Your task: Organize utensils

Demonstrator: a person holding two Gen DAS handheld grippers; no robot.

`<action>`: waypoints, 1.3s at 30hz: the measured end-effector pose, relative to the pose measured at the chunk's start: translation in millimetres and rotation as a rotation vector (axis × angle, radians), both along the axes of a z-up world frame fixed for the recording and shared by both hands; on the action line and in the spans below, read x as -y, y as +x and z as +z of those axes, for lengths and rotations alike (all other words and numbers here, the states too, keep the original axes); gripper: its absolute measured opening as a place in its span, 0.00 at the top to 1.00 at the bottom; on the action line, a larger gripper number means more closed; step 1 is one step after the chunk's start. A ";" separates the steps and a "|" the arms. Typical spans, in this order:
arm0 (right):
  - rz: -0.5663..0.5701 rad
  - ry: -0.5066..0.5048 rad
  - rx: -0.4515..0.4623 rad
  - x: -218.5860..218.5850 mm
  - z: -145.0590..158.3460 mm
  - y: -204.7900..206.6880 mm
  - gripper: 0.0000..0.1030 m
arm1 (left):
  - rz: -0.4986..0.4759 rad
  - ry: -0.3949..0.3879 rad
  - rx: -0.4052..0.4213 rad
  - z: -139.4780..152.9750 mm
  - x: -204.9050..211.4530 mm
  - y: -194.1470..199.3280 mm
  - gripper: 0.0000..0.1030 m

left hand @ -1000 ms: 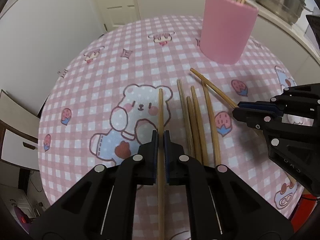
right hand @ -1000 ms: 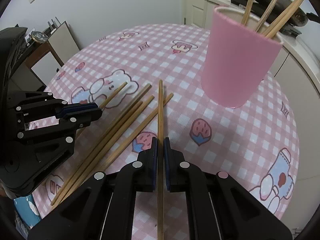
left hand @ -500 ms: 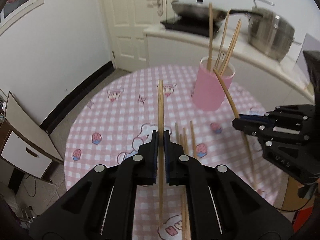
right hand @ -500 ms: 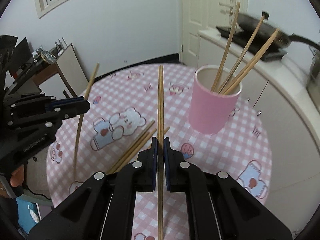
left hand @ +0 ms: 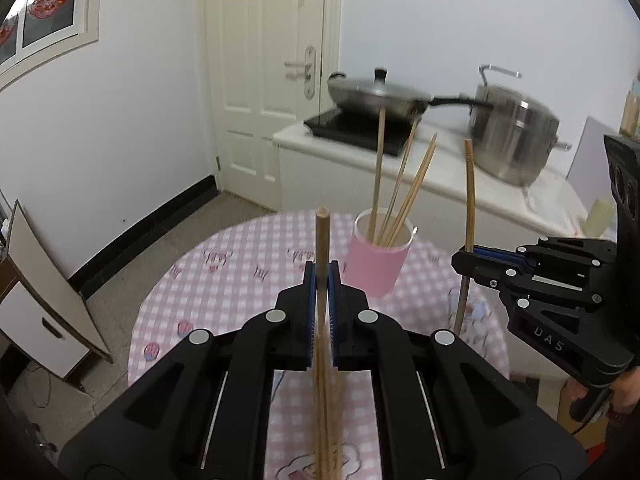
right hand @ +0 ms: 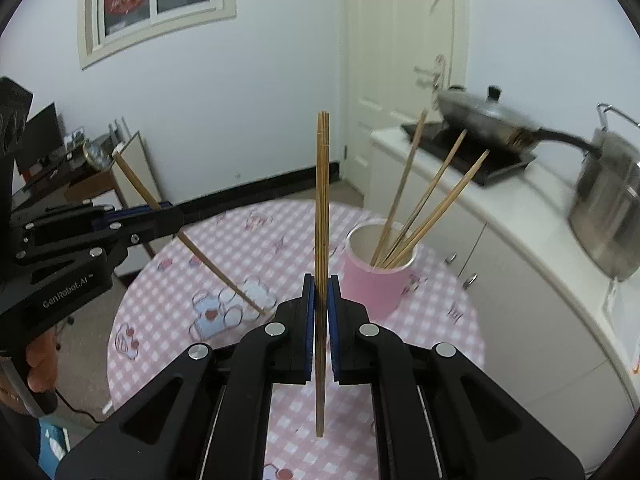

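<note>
In the left wrist view my left gripper [left hand: 322, 276] is shut on a wooden chopstick [left hand: 322, 236] that stands upright, well above the round table [left hand: 224, 280] with its pink check cloth. The right gripper [left hand: 460, 260] hangs to its right, shut on a second chopstick [left hand: 470, 192]. The pink cup [left hand: 378, 266] stands between and beyond them with three chopsticks in it. In the right wrist view my right gripper [right hand: 322, 288] clamps its chopstick [right hand: 322, 200] upright. The left gripper [right hand: 178, 216] holds its tilted chopstick [right hand: 136, 180] at the left, and the pink cup [right hand: 376, 284] sits just right of centre.
Loose chopsticks [left hand: 334, 432] lie blurred on the cloth under my left gripper. Behind the table runs a white counter [left hand: 440, 184] with a lidded wok [left hand: 376, 94] on a black hob and a steel pot [left hand: 516, 140]. A white door [left hand: 272, 80] and a leaning board [left hand: 44, 280] stand at the left.
Both grippers have risen from the tabletop, each carrying its chopstick, and tipped up towards level. The table and the pink cup now lie far below and look smaller.
</note>
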State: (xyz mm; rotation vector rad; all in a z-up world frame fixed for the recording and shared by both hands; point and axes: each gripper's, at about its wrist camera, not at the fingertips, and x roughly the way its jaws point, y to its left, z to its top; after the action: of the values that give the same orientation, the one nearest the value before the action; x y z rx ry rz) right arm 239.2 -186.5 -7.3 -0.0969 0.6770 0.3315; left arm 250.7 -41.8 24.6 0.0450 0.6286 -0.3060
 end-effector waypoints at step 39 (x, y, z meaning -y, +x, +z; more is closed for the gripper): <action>-0.166 0.184 0.321 49.3 6.0 84.4 0.95 | -0.044 -0.144 0.109 2.2 68.7 106.8 0.94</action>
State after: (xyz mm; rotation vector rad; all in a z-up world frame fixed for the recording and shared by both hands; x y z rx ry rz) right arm 323.6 -235.8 -1.3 0.0806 0.3321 0.2104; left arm 357.6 -110.5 26.8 -0.0621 0.4964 -0.3882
